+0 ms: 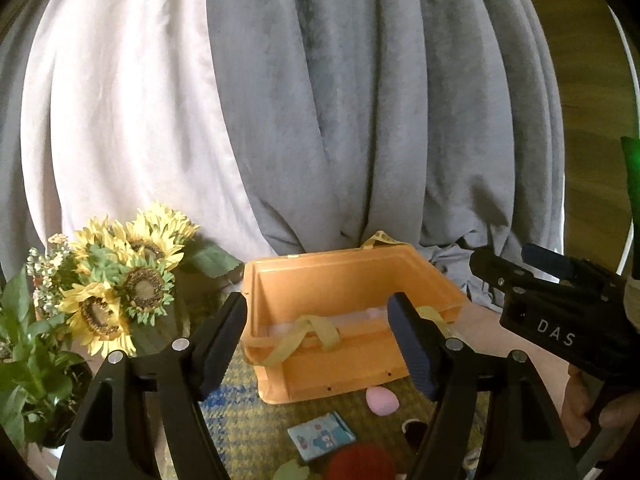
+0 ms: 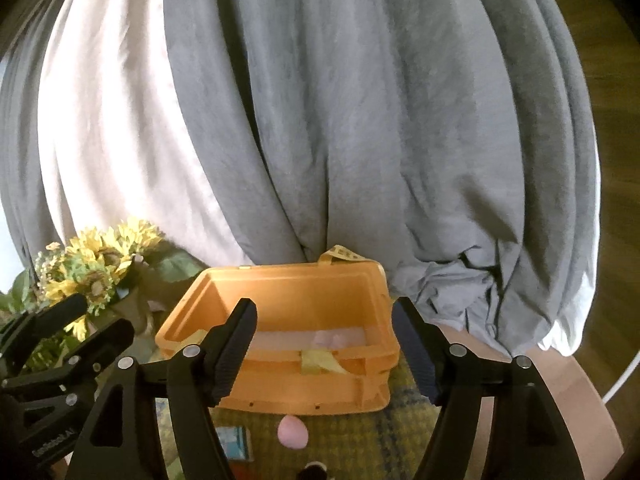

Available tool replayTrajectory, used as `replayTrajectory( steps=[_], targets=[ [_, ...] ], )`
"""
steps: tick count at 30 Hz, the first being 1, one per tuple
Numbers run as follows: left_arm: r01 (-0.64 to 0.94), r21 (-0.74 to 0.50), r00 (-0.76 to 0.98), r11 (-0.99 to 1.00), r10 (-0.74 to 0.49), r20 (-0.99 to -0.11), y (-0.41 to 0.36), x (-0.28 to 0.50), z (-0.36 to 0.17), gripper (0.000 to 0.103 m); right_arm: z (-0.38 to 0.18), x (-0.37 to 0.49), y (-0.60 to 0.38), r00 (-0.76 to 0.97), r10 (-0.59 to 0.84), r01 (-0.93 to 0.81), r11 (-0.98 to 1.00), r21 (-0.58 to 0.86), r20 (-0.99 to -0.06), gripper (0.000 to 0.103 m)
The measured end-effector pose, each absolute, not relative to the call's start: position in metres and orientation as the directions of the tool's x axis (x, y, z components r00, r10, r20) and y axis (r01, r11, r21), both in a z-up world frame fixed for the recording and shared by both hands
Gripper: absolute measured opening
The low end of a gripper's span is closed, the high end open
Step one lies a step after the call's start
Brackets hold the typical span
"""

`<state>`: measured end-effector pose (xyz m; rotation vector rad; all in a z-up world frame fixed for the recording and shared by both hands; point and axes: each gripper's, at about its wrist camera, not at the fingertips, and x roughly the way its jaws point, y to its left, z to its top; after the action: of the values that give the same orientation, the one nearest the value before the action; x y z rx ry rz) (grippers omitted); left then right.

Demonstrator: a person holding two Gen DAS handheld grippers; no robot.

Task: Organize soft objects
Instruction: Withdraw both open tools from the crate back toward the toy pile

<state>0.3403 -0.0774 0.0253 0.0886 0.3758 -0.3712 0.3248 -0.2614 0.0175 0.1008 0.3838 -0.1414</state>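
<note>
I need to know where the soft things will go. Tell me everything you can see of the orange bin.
The orange bin looks like rigid plastic, rectangular, open-topped, with a rolled rim and stepped walls. It stands upright on a yellow-green checked cloth, backed by grey curtains. Yellow-green fabric straps drape over its near rim, and something pale lies inside. A pink egg-shaped item lies just before it.

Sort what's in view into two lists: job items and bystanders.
Job items: orange bin, pink egg-shaped sponge, red fuzzy ball, small blue packet.

Bystanders: sunflower bouquet, grey curtain, white curtain, green-yellow mat.
</note>
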Motion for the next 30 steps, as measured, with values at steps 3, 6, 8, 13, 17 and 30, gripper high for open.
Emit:
replayTrajectory(
  steps=[3, 6, 8, 13, 17, 30],
  targets=[
    [0.378, 0.017, 0.860, 0.926, -0.344, -0.378, -0.076, 0.330, 0.025, 0.072, 0.017, 0.312, -0.260, 0.917, -0.127, 0.165, 0.984, 0.070, -0.377, 0.073],
    [0.385, 0.012, 0.854, 0.923, -0.351, -0.384, -0.075, 0.321, 0.023, 0.072, 0.016, 0.300, -0.259, 0.915, -0.134, 0.174, 0.982, 0.074, -0.381, 0.073],
    [0.388, 0.011, 0.850, 0.922, -0.354, -0.390, -0.075, 0.315, 0.021, 0.073, 0.015, 0.294, -0.259, 0.912, -0.139, 0.181, 0.981, 0.075, -0.385, 0.074],
    [0.395, 0.001, 0.836, 0.919, -0.359, -0.416, -0.073, 0.304, 0.009, 0.073, 0.008, 0.280, -0.257, 0.900, -0.155, 0.202, 0.977, 0.074, -0.408, 0.074],
    [0.399, -0.005, 0.822, 0.917, -0.360, -0.440, -0.073, 0.297, -0.002, 0.073, -0.001, 0.269, -0.257, 0.888, -0.174, 0.224, 0.972, 0.070, -0.425, 0.074],
    [0.413, -0.006, 0.768, 0.911, -0.352, -0.534, -0.075, 0.283, -0.041, 0.073, -0.034, 0.247, -0.259, 0.844, -0.206, 0.276, 0.958, 0.073, -0.495, 0.074]
  ],
)
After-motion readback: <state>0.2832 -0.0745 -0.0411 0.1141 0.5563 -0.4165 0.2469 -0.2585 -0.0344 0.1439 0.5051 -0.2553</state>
